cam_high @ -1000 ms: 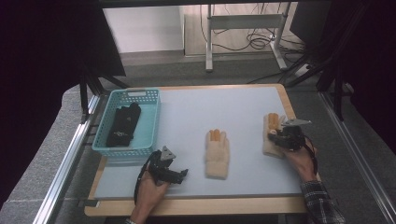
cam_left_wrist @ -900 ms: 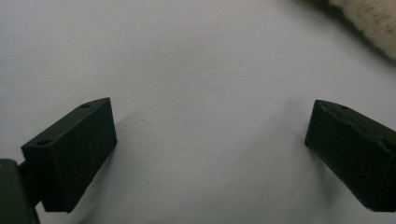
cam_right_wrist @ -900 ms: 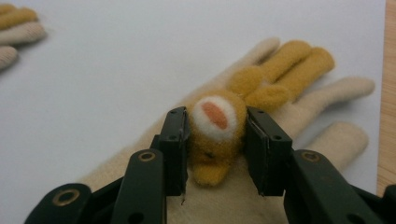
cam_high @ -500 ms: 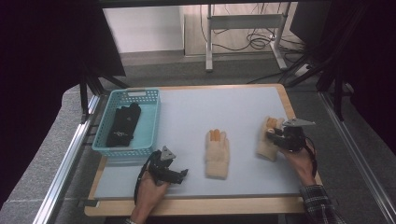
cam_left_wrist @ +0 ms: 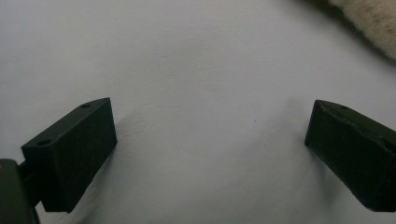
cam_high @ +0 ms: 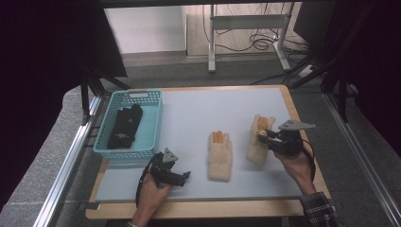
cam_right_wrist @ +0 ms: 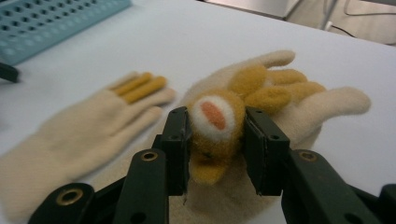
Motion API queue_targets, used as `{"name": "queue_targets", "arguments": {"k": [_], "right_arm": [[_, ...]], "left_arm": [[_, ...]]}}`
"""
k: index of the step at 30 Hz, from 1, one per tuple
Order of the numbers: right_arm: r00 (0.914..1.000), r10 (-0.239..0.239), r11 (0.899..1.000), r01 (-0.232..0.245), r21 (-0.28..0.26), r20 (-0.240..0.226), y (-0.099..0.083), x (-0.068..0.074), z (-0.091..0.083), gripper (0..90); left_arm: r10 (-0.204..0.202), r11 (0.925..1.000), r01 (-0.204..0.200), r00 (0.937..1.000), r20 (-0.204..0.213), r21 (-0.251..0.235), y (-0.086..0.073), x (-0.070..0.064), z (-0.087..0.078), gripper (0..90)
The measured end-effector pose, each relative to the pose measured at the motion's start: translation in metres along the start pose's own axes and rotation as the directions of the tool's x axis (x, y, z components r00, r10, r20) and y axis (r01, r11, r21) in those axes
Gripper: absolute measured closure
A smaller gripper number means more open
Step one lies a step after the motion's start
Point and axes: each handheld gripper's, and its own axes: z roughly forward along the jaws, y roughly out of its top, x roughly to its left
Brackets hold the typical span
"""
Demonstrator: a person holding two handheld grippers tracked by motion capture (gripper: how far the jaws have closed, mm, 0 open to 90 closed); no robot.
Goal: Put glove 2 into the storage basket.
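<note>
In the right gripper view the jaws of the right gripper [cam_right_wrist: 215,140] are clenched on an ochre woolly tab with a white and orange patch, part of the right glove [cam_right_wrist: 299,112]. The pads press it from both sides. The cream glove lies palm-wide under and beyond the jaws, its ochre inner fingers at about one o'clock. The high view shows none of this pinch: there the right gripper [cam_high: 265,137] simply sits over the right glove [cam_high: 257,146], its jaws pointing toward nine o'clock, with the person's right hand [cam_high: 297,165] behind it.

In the left gripper view the left gripper [cam_left_wrist: 210,144] has its jaws spread wide and released, with bare white table [cam_left_wrist: 187,56] between them and a cream woolly edge at one o'clock. The high view places the left gripper [cam_high: 185,176] low on the table at about seven o'clock, jaws pointing to three o'clock toward the cuff of the middle glove [cam_high: 220,155], near it but apart.

The middle glove lies flat, fingers toward twelve o'clock, just beside the right glove. Only the high view shows what is in the blue basket [cam_high: 153,120] at ten o'clock: a dark glove [cam_high: 125,126].
</note>
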Motion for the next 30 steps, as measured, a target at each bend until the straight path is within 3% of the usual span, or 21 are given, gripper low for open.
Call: {"name": "queue_targets", "arguments": {"k": [9,19,30], "right_arm": [[0.9917,-0.062,0.998,0.061,-0.01,-0.113,0.016,0.047,0.01,62.1],[0.9752,-0.087,0.995,0.094,0.025,-0.204,0.023,0.089,0.038,62.1],[0.9766,-0.107,0.986,0.129,0.105,-0.186,0.008,0.098,0.076,59.5]], "left_arm": [[-0.002,1.0,0.002,1.0,-0.001,-0.002,0.0,0.0,0.0,2.1],[-0.001,1.0,0.001,1.0,-0.001,-0.002,0.0,0.0,0.0,2.1],[0.001,1.0,-0.001,1.0,-0.001,0.0,0.0,0.0,0.0,2.1]]}}
